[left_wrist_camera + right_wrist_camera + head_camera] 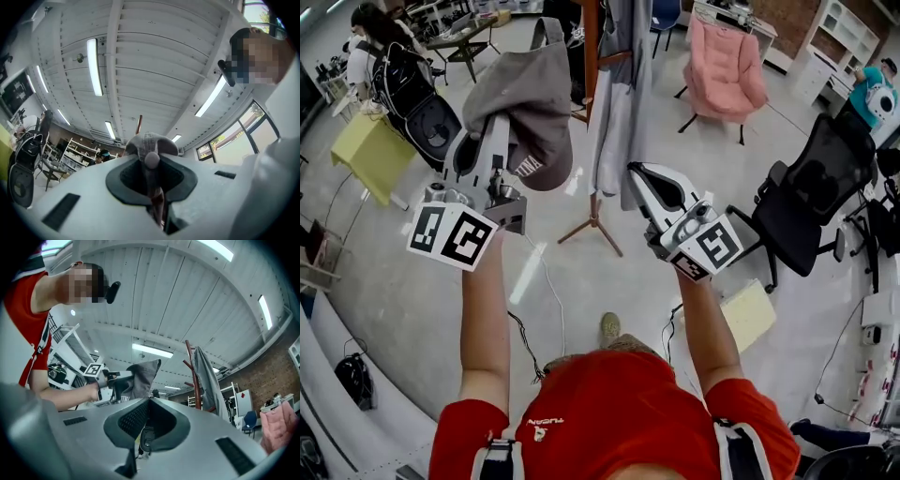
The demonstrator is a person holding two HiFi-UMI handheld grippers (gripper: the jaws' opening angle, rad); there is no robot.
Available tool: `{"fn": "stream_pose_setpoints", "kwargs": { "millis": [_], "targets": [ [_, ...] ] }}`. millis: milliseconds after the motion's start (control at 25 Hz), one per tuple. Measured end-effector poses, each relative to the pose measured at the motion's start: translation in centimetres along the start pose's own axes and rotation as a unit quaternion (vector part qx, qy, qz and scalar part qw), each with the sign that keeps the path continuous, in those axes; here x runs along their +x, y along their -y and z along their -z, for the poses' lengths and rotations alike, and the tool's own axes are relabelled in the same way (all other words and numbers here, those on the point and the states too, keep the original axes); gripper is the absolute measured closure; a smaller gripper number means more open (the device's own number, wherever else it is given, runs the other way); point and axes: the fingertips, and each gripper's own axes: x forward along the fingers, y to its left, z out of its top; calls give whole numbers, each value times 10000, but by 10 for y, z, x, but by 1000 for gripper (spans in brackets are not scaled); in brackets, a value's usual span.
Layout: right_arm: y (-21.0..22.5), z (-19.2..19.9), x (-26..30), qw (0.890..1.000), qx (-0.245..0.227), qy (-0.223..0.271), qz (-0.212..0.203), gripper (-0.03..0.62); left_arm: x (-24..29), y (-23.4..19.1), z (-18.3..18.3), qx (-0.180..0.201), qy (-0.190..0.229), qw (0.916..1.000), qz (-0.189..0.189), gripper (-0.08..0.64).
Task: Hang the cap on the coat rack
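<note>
The cap [530, 103] is pinched at its edge in the left claw [495, 127] and is held raised just left of the coat rack [592, 56]. It is not yet on a peg, so the hooking is judged still to be done. The right claw [639, 173] is closed on nothing, just right of the rack, beside the grey garment [619, 103] hung there. The rack's bare pegs [188, 363], cropped from the head view, are shown in the right gripper view. The clamped fabric is shown close up only in the left gripper view.
</note>
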Motion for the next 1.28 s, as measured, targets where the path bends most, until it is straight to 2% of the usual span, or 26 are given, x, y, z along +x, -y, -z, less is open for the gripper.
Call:
{"fn": "stream_pose_setpoints", "kwargs": {
  "millis": [280, 560, 760, 920, 1200, 1280],
  "targets": [
    [75, 12, 13, 10000, 49, -36, -73, 569, 107, -33, -25, 281, 315, 9989, -205, 516],
    [103, 26, 20, 9999, 73, -113, 8, 568, 176, -60, -45, 573, 339, 9972, -343, 515],
    [116, 37, 25, 9997, 74, -113, 193, 569, 205, -75, -22, 474, 188, 9985, -222, 515],
    [122, 40, 30, 9994, 52, -137, 322, 569, 227, -84, 6, 433, -117, 9989, -115, 514],
    [123, 52, 35, 9985, 21, -291, 454, 569, 238, -102, 51, 264, -401, 9988, -60, 508],
    [123, 54, 36, 9983, 20, -325, 483, 569, 240, -102, 59, 247, -459, 9986, 86, 478]
  ]
}}
